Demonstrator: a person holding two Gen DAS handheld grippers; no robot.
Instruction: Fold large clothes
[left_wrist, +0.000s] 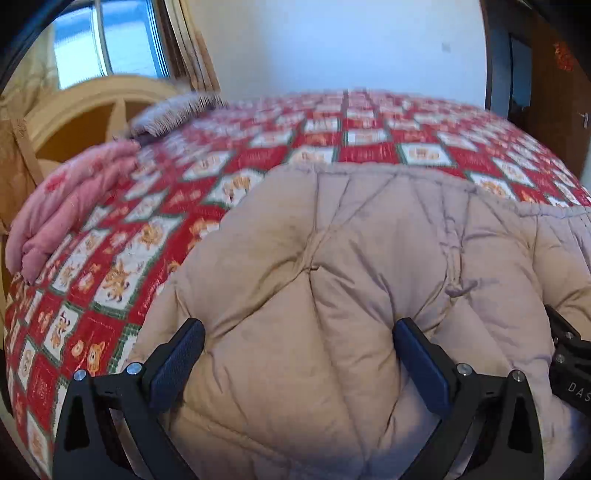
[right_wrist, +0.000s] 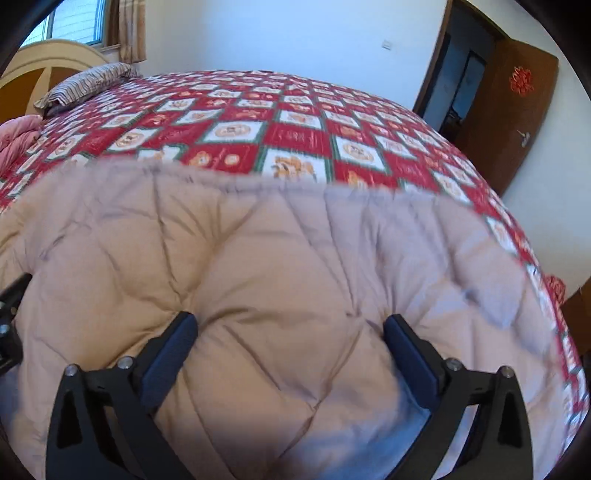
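Note:
A large beige quilted puffer garment (left_wrist: 332, 258) lies spread on the bed's near side; it also fills the lower part of the right wrist view (right_wrist: 258, 258). My left gripper (left_wrist: 298, 332) is open, its blue-padded fingers (left_wrist: 177, 362) wide apart just over the padded fabric. My right gripper (right_wrist: 290, 326) is open too, its fingers (right_wrist: 170, 354) straddling a puffy section. Part of the right gripper shows at the right edge of the left wrist view (left_wrist: 569, 362). Neither gripper holds any cloth.
The bed carries a red and white patterned cover (right_wrist: 295, 136). A folded pink quilt (left_wrist: 74, 214) and a striped pillow (right_wrist: 88, 83) lie by the headboard (left_wrist: 92, 107) at the left. An open brown door (right_wrist: 509, 122) stands at the right.

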